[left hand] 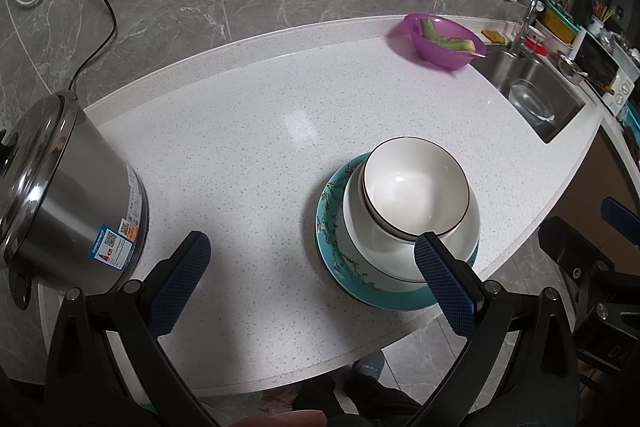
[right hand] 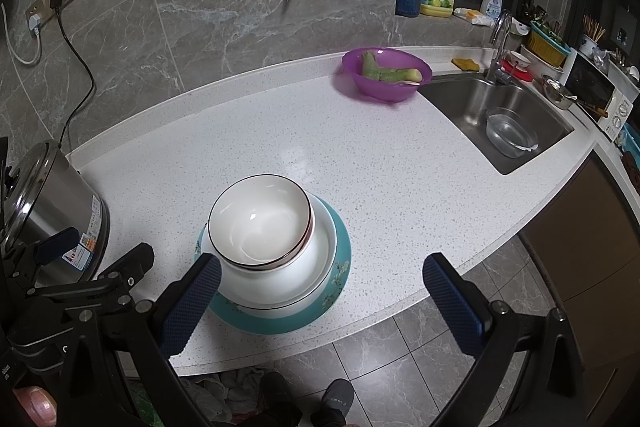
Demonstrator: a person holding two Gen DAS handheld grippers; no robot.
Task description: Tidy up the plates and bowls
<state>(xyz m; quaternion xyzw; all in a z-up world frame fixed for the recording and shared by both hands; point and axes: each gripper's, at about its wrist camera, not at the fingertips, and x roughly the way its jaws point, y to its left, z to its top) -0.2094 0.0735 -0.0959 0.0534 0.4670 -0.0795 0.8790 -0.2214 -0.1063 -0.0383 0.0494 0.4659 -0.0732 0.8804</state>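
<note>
Bowls point(left hand: 416, 193) are nested on a white plate point(left hand: 460, 247) and a teal plate point(left hand: 332, 227) near the tabletop point(left hand: 240, 147) edge (glazed, slippery, breakable); rims should be gripped. Left tool point(left hand: 308, 259) and right tool point(right hand: 322, 279) are held open, empty

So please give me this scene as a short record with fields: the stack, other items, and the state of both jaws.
stack: white bowls nested on a white plate, on a teal floral plate
stack place: counter, near front edge
left gripper: jaws open, empty
right gripper: jaws open, empty
other: steel pot at left; purple bowl by sink
</note>
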